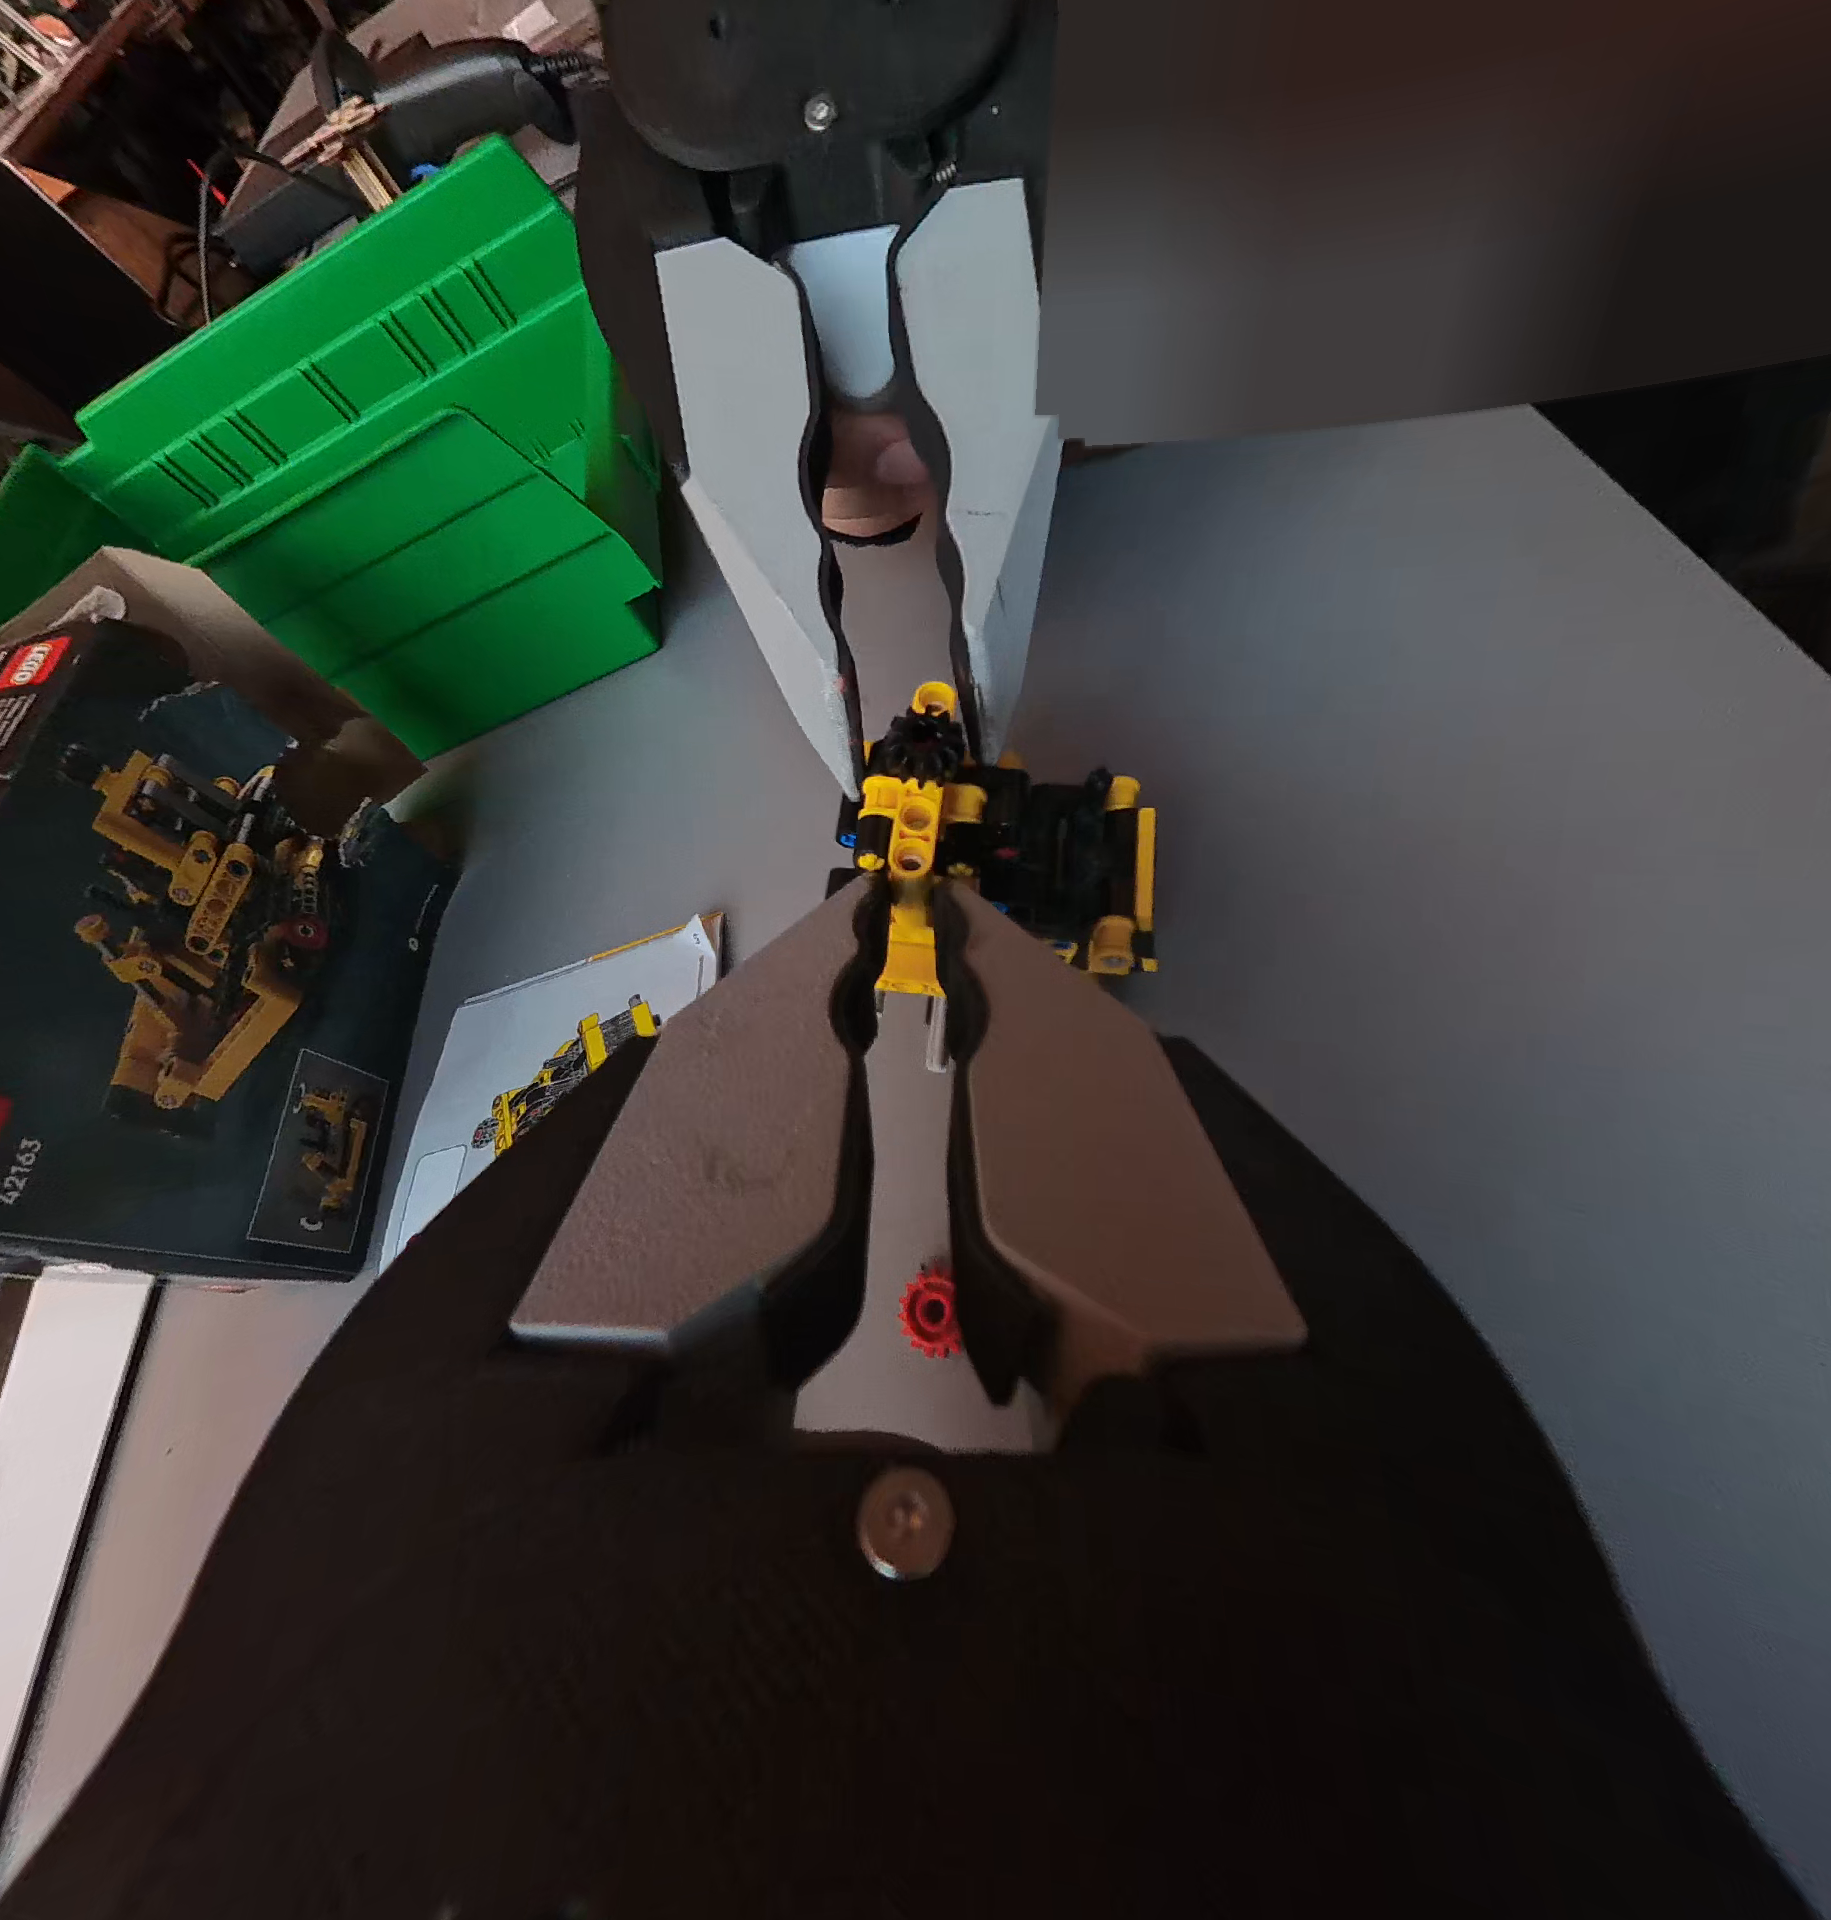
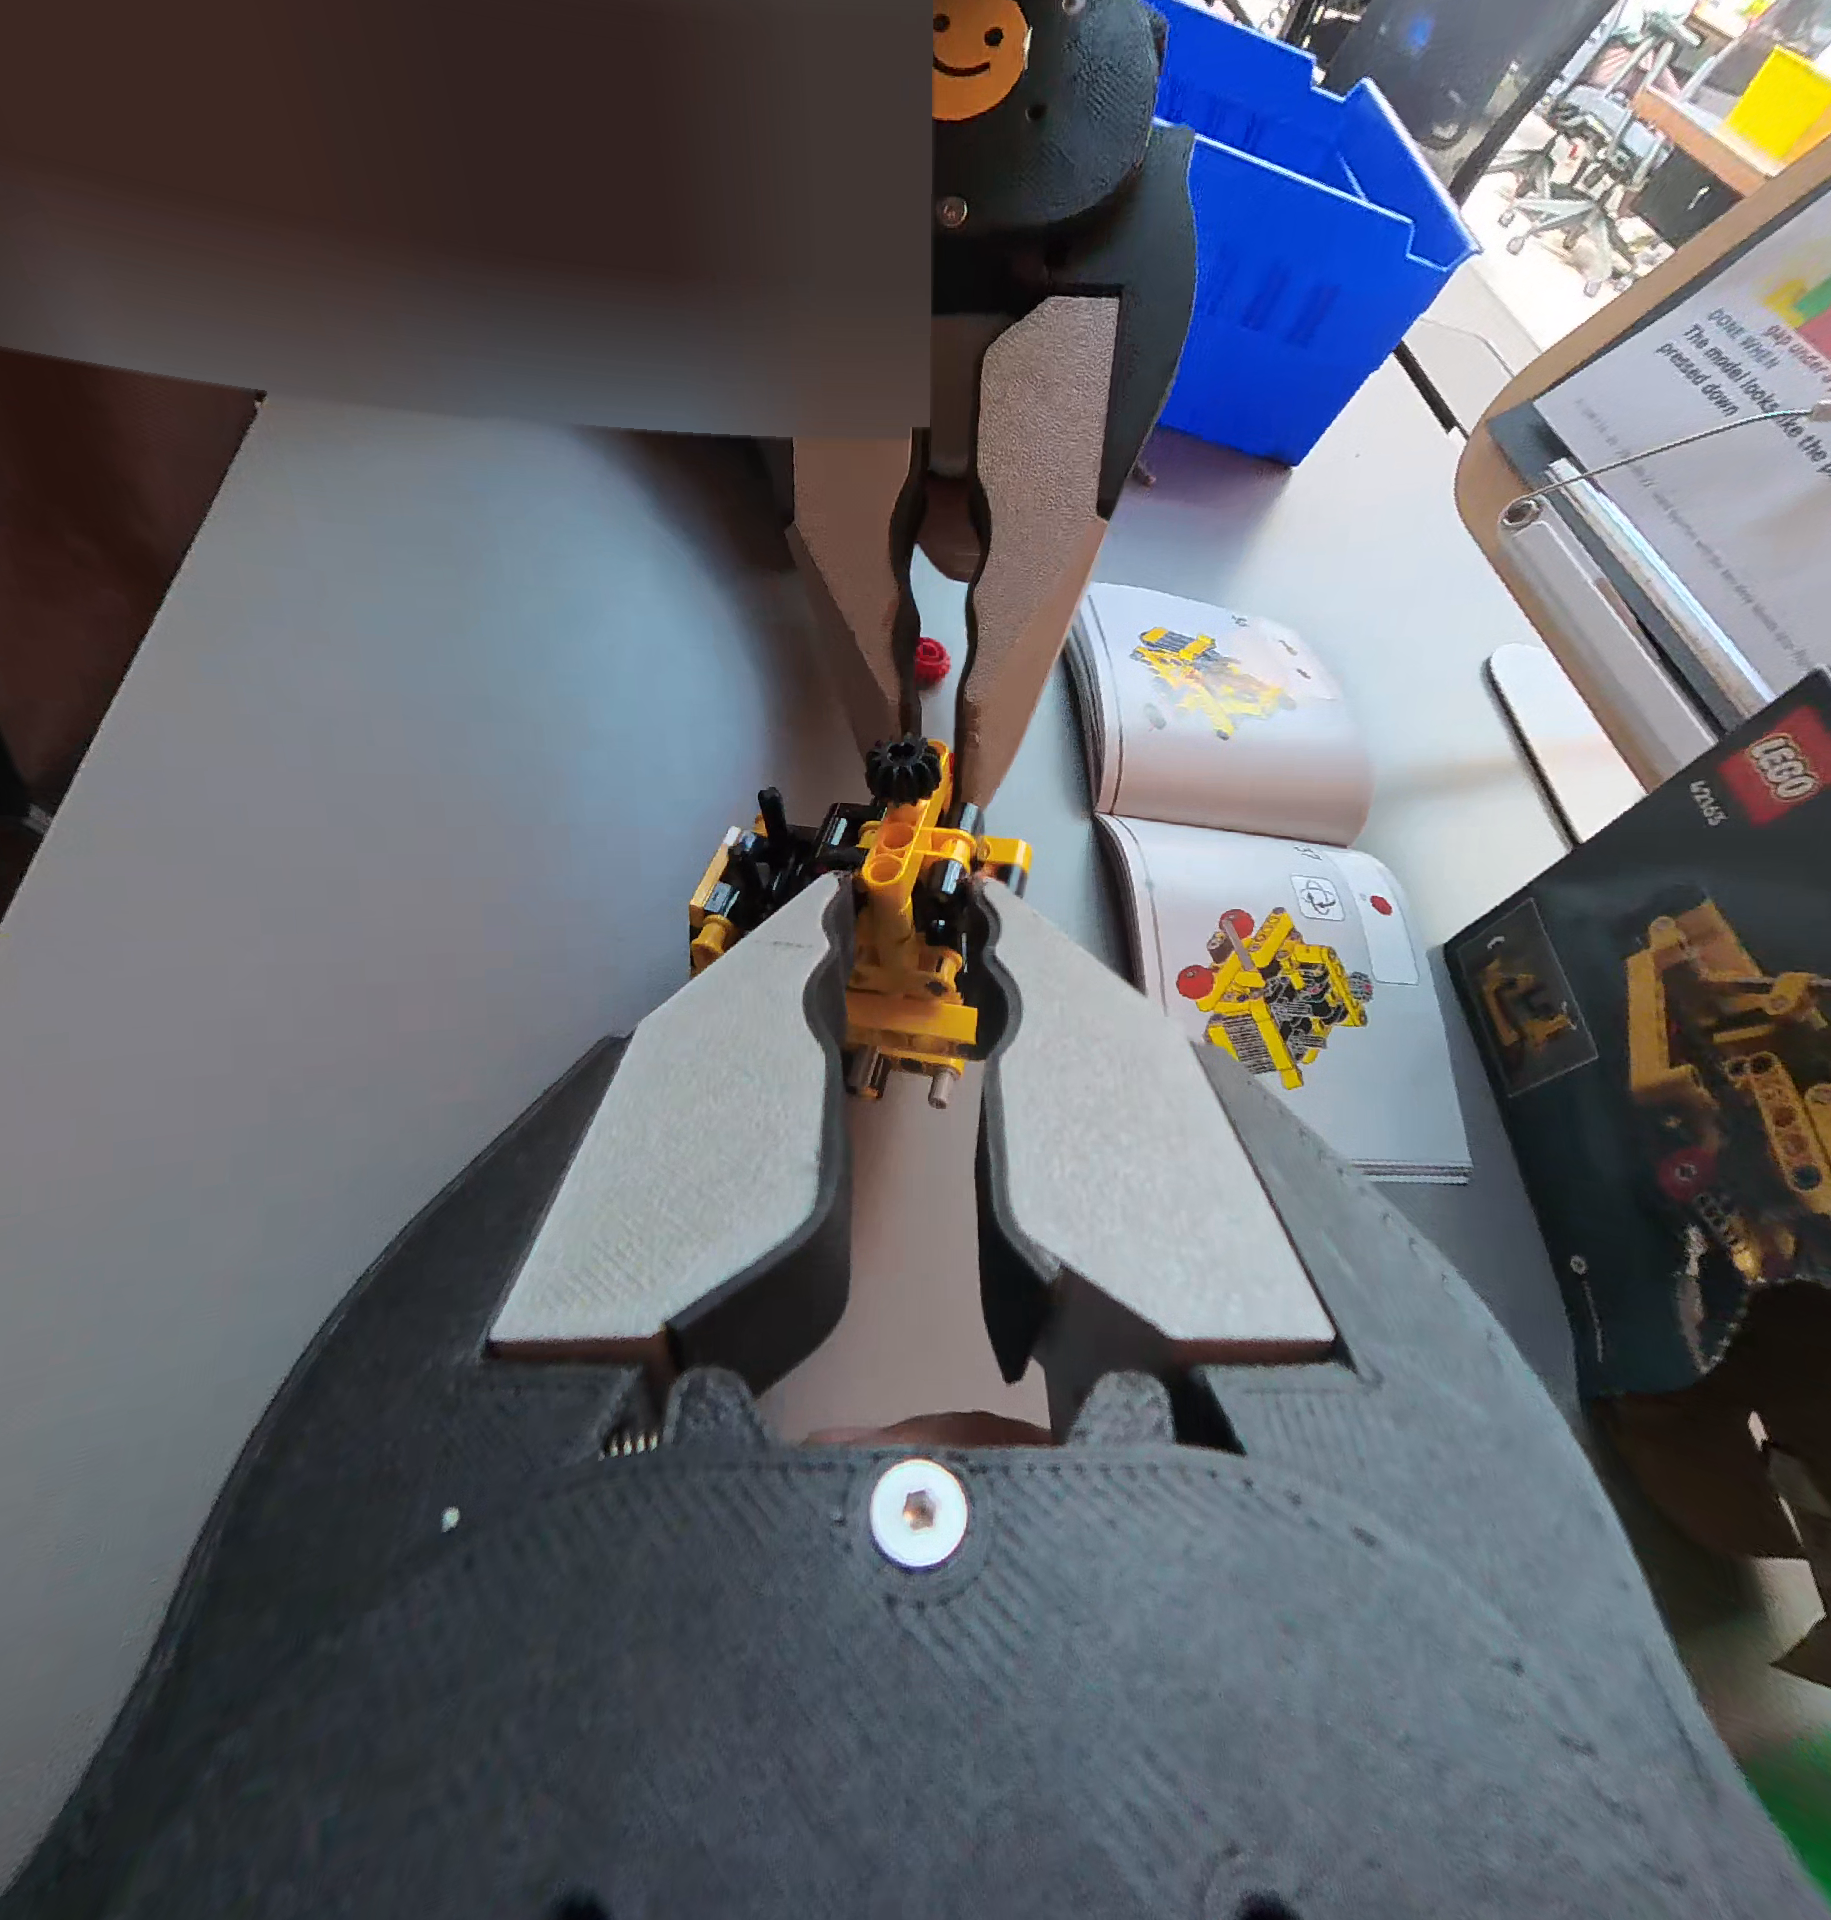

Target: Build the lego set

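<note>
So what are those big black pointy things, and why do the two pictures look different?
They are two grabbing tools a person holds, one per hand. Each has a camera looking along its own fingers, so you see the same table from opposite sides. The left gripper and the right gripper both pinch the yellow and black lego model, holding it between them above the grey table. On the table lie a red gear, an open instruction booklet, the lego box and a green bin.
</note>
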`<state>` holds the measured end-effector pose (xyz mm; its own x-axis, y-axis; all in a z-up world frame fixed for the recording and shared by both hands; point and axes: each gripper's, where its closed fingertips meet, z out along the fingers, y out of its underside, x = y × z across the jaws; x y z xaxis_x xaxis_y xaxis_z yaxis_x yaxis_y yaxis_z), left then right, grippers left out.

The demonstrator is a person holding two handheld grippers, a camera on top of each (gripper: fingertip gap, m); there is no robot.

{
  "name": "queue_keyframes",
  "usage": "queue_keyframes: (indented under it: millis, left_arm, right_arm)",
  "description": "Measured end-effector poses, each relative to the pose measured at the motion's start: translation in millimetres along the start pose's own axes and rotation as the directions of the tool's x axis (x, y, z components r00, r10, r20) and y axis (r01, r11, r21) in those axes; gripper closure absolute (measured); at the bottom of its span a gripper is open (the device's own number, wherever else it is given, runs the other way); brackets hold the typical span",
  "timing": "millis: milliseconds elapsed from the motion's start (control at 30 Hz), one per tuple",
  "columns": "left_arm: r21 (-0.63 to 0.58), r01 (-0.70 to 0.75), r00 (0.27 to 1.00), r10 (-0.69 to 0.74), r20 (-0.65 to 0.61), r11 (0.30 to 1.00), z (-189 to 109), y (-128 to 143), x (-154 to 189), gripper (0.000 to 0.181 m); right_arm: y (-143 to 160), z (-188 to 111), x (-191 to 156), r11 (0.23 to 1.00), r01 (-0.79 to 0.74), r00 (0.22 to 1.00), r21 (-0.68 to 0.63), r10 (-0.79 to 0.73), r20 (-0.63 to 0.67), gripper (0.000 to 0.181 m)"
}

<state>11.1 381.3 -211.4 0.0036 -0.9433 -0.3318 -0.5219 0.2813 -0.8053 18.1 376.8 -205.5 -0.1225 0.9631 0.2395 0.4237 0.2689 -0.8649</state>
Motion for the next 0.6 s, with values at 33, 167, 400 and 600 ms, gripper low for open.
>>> queue_keyframes:
  millis: [33,167,400,600]
  left_arm:
    - [-0.005,-0.007,1.0,0.007,-0.001,1.0,0,0,1,0.176]
    - [-0.044,0.12,0.992,-0.122,-0.042,0.992,5,7,1,0.176]
    - [-0.159,0.342,0.936,-0.351,-0.035,0.926,-7,28,-21,0.158]
    - [-0.374,0.409,0.888,-0.458,-0.047,0.832,-35,64,-10,0.158]
  right_arm:
    - [1,1,-1,1.0,0.0,1.0,-0.001,0.0,0.009,0.164]
    - [8,3,2,0.998,-0.057,0.998,-0.026,0.058,0.028,0.164]
    - [26,0,23,0.985,-0.169,0.986,-0.034,0.168,-0.021,0.163]
    - [20,-17,37,0.968,-0.247,0.967,0.044,0.249,-0.052,0.154]
